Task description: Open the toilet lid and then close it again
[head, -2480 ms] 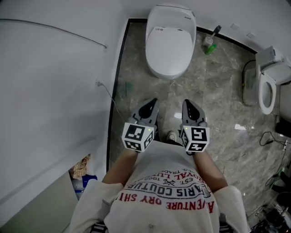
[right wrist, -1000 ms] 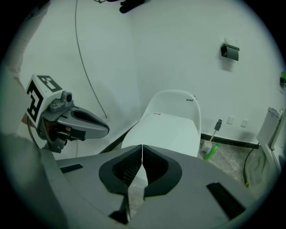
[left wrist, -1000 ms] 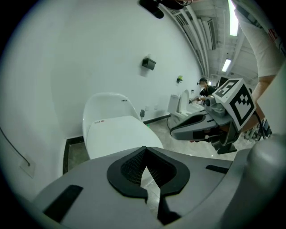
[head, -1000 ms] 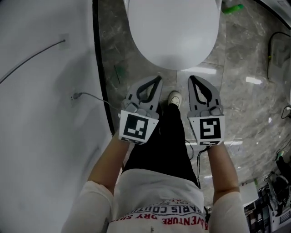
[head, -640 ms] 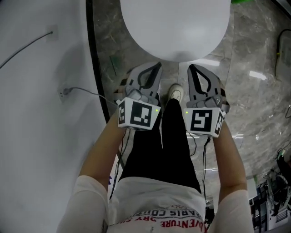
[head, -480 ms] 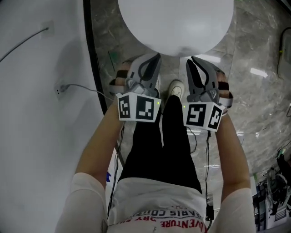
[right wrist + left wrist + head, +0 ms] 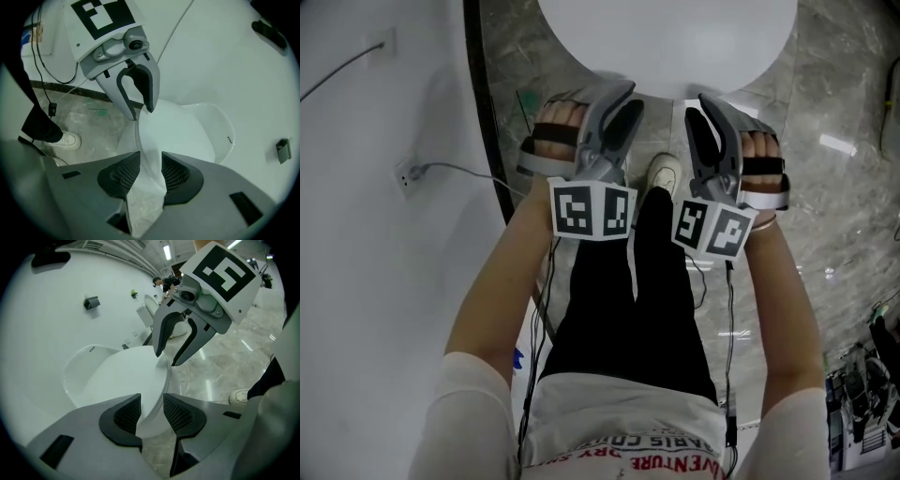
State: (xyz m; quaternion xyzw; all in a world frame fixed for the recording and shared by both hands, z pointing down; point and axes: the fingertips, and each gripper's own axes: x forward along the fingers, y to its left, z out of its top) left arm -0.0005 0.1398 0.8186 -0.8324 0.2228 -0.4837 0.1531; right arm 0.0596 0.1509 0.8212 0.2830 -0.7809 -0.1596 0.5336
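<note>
While nothing was yet lifted, toilet lid (image 7: 666, 37): lay flat and shut, its front rim (image 7: 161, 380) at both grippers.
Left gripper (image 7: 151, 409): jaws stood apart, having just been opening; lid's front rim sat in the gap, pads not pressing.
Right gripper (image 7: 150, 171): jaws apart too, same rim between them, ungripped.
Done: approach only, as judged.
Remaining: clamp the rim, raise the lid, lower it shut.

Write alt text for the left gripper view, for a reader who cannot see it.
The left gripper, whose jaws have just been opening and stand apart, shows the front edge of the closed white toilet lid in the gap between them. Beyond, the right gripper hangs open-jawed at the same rim, over a grey marbled floor.
</note>
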